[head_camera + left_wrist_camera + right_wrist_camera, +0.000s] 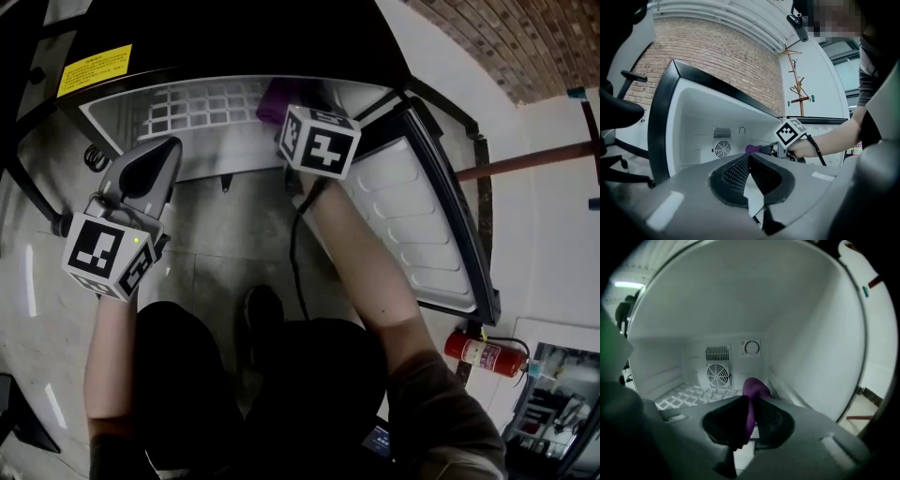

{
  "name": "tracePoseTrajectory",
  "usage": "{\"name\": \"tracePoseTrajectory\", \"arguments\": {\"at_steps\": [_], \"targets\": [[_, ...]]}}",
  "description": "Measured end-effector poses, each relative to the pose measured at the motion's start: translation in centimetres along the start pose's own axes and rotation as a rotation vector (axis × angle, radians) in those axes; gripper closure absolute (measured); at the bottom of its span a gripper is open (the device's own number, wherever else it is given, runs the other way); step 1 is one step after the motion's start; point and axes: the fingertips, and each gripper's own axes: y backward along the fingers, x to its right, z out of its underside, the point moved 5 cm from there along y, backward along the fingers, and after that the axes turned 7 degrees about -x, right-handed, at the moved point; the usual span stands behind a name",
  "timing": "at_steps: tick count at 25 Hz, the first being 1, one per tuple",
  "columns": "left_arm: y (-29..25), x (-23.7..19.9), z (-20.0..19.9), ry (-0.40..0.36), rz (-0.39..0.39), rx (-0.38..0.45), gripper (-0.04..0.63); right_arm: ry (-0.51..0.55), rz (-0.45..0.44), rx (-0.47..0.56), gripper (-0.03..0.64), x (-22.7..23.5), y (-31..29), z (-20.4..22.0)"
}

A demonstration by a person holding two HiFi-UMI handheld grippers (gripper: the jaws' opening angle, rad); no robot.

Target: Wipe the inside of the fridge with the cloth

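Observation:
The small fridge (234, 42) stands open with its white inside (811, 333) bare. My right gripper (751, 405) reaches into it, shut on a purple cloth (753, 391) that sticks out past the jaws. The same cloth (277, 98) shows just beyond the right marker cube (319, 141) in the head view, and as a purple spot (752, 149) in the left gripper view. My left gripper (749, 157) hangs outside the fridge at the lower left, its jaws closed with nothing between them.
A wire shelf (693, 394) lies on the fridge floor, with a round fan grille (717, 373) on the back wall. The open door (422, 225) swings out to the right. A red fire extinguisher (483, 353) lies on the floor by the door.

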Motion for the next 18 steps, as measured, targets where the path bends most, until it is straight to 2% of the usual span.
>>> {"name": "tracePoseTrajectory", "arguments": {"at_steps": [5,7,10,12,18], "targets": [[0.6,-0.3,-0.2,0.007,-0.01,0.007,0.578,-0.205,-0.093,0.237,0.58,-0.8,4.0,-3.0],[0.7,-0.2,-0.3,0.009,-0.01,0.007,0.577,-0.225,-0.094,0.346,0.58,-0.8,5.8,-4.7],[0.6,0.0,-0.6,0.007,-0.002,0.01,0.577,-0.207,-0.026,0.469,0.583,-0.3,7.8,-6.4],[0.4,0.2,-0.5,0.009,0.002,0.01,0.577,-0.204,0.032,0.479,0.583,0.3,7.7,-6.1],[0.2,0.2,-0.1,0.017,0.006,0.001,0.578,-0.233,0.142,0.355,0.583,1.9,6.1,-3.9]]}}
